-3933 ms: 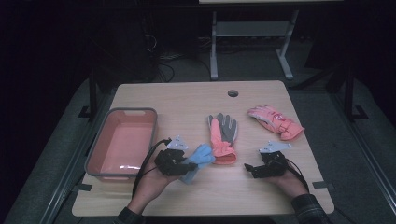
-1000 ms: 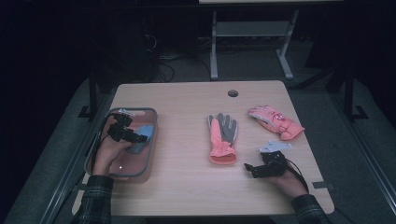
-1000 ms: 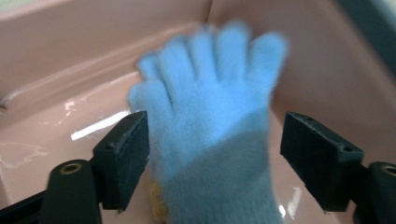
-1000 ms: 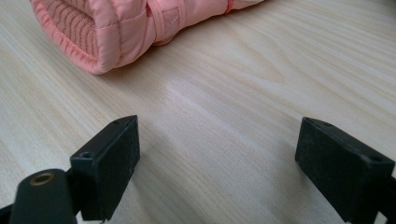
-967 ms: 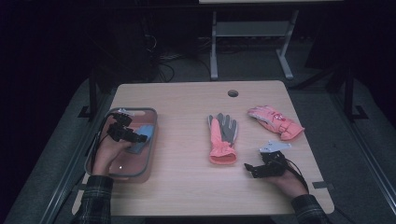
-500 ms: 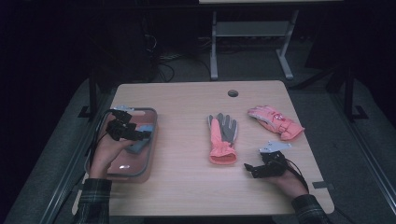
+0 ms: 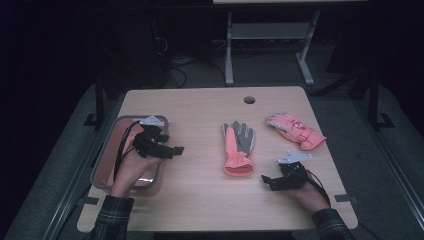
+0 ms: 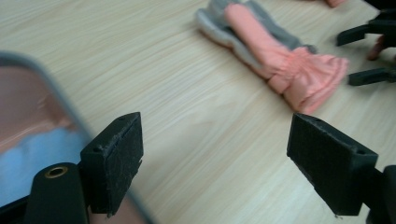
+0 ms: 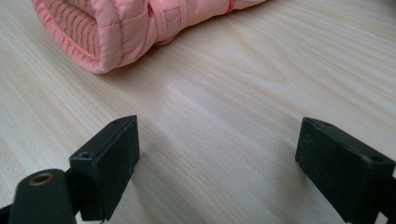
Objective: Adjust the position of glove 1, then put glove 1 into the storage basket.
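At the left side of the desk (image 7: 200,105), a grey-rimmed tray with a pink floor (image 7: 107,155) is sitting, and a pale blue glove (image 8: 32,158) is lying inside it, showing blurred in the left gripper view behind that claw's near jaw. The left claw (image 7: 172,150) is hovering over the tray's right rim, pointing right across the bare wood, with its jaws spread wide and nothing between them; in its own view the two black pads are standing well apart over the light grain. The person's left hand (image 7: 131,167) is gripping it above the tray. Near the middle of the desk an orange and grey glove (image 7: 238,147) is lying flat, fingers pointing away from the person and its cuff nearest them. Farther right, towards the back, a pink padded glove (image 7: 295,130) is lying at a slant, apart from the others. At the front right, the right claw (image 7: 267,181) is resting low by the desk, pointing left, just beside the orange glove's cuff without touching it; its jaws are also standing spread and holding nothing, and its own view is showing a ribbed pink cuff (image 9: 116,28) lying ahead of them on the wood.
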A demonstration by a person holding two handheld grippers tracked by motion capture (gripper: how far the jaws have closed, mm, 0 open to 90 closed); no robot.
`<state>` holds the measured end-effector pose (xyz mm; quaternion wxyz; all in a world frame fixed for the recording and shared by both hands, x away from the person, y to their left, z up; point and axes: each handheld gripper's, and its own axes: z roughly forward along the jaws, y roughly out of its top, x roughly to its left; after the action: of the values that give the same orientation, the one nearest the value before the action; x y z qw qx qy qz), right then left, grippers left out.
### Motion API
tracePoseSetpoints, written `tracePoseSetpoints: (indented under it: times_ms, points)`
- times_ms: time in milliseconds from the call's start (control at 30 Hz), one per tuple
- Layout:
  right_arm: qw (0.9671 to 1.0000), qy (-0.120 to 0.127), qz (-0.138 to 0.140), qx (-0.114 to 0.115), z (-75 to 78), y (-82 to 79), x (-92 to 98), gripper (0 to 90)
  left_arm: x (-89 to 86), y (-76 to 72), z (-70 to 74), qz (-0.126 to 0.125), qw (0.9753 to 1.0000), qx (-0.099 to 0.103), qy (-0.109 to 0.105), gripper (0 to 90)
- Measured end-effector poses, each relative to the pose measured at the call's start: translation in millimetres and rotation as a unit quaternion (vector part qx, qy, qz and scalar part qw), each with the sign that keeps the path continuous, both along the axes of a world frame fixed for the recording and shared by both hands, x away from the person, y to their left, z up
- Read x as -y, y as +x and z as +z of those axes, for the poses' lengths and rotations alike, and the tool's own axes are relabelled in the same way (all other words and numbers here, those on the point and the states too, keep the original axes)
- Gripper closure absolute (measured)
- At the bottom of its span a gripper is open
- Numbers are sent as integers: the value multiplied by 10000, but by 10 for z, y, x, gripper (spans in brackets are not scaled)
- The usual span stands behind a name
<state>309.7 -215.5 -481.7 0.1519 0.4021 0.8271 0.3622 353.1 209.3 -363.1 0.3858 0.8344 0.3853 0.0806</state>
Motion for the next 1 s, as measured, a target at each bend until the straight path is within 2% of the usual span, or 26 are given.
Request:
tracePoseSetpoints:
  times_ms: [100, 133, 267, 467, 667, 1000]
  points:
    - [10000, 0, 3, 0, 0, 0, 0, 129, 82, -40, -13, -104, 9999, 69, 30, 194]
    - [10000, 4, 18, 1, 0, -1, -1, 128, 165, -84, -45, -159, 9998, 123, 45, 202]
    - [10000, 5, 25, 4, -1, -1, -4, 127, 318, -182, -106, -278, 9995, 132, 23, 199]
    - [10000, -6, 47, -2, 0, 3, -13, 125, 540, -323, -231, -519, 9984, 196, 108, 191]
    - [10000, -3, 31, -3, 0, 2, -16, 125, 727, -412, -382, -725, 9970, 78, 254, 185]
    - [10000, 1, 44, -10, 1, -4, -15, 125, 870, -525, -606, -818, 9956, 35, 447, 179]
